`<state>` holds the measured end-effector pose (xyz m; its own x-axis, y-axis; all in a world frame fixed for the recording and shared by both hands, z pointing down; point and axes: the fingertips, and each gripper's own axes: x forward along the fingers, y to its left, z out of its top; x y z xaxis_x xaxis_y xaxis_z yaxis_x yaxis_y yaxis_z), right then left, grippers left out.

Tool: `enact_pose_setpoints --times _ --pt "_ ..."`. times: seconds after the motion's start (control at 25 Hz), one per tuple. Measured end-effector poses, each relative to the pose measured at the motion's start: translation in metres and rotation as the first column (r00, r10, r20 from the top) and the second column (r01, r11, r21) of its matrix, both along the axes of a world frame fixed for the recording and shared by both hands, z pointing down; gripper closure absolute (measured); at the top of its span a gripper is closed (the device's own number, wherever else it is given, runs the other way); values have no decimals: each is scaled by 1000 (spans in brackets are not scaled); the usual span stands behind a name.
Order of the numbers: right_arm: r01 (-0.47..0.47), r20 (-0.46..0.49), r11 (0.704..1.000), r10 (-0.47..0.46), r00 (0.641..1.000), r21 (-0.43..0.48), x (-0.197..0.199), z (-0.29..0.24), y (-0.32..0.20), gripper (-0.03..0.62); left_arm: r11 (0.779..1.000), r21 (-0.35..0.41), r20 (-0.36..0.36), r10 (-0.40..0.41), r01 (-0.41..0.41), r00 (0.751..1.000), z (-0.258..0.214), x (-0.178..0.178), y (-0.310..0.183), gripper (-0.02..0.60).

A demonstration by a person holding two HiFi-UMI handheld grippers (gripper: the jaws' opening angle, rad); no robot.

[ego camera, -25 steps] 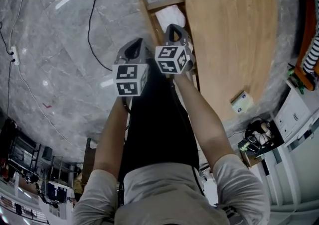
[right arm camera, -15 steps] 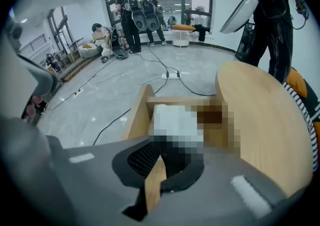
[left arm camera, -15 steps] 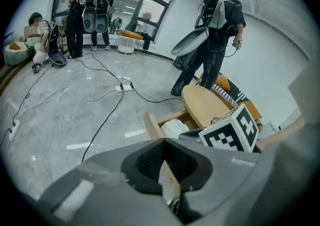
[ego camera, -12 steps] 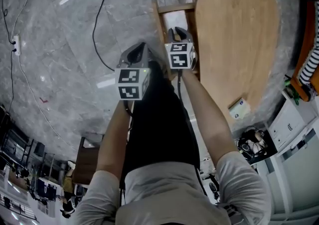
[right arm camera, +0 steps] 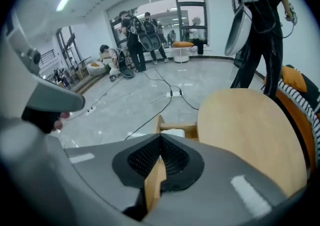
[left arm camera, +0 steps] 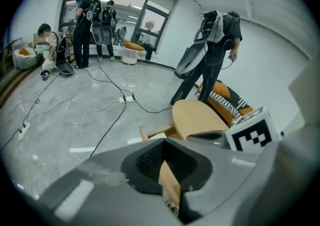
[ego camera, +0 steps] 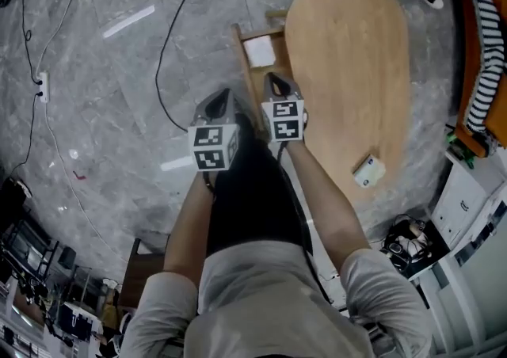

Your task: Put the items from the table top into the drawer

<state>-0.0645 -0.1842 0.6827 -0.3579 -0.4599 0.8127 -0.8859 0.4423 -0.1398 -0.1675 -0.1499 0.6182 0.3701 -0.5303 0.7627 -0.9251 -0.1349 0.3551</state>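
Blocking part of the drawer [ego camera: 255, 51], the right gripper [ego camera: 274, 79] has its jaws together.

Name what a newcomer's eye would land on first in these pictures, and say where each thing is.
The long, rounded wooden table top fills the upper right of the head view, with a small white box near its lower edge. At its left, an open wooden drawer holds a white item. In the left gripper view, a person carrying bulky grey gear stands beyond the table.
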Motion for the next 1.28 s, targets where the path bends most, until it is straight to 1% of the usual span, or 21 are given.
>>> enact_pose_setpoints --times 0.08,0.16,0.28,0.4,0.56,0.64,0.76,0.92,1.04,1.16,1.24,1.28 --pt "-16 36 999 15 999 40 4 -36 2 586 999 35 -7 -26 26 1000 -24 9 -2 561" --pt "-3 64 995 -4 998 98 5 -74 3 586 997 73 -20 -37 38 999 -49 20 0 561" --pt "28 108 980 -50 993 198 3 -138 7 586 992 130 -29 -5 9 1000 -88 39 10 561" --pt "42 131 952 -86 988 304 4 -203 12 586 980 198 -20 23 -19 1000 -132 51 16 561" --pt "14 164 898 -95 982 439 23 -288 23 586 956 292 0 -1 1 1000 -183 66 21 561" --pt "-14 180 870 -86 980 492 35 -323 30 586 940 340 19 -3 -4 1000 -214 75 22 561" --pt "-42 217 844 -89 972 534 46 -367 53 586 904 426 59 10 -34 998 -269 84 32 561" --pt "-5 218 819 -147 965 573 44 -414 86 586 865 501 56 -26 -6 998 -329 81 56 561" --pt "-8 202 790 -146 968 613 42 -442 91 586 836 548 58 -44 5 997 -359 80 60 561" --pt "-10 172 749 -139 975 662 40 -465 95 588 803 596 58 -22 -17 998 -382 83 61 561" --pt "-6 165 735 -144 976 678 38 -477 100 588 783 622 51 -18 -18 999 -396 83 65 561" --pt "-8 167 729 -146 975 684 37 -483 102 588 778 628 46 -15 -17 999 -401 83 67 561"
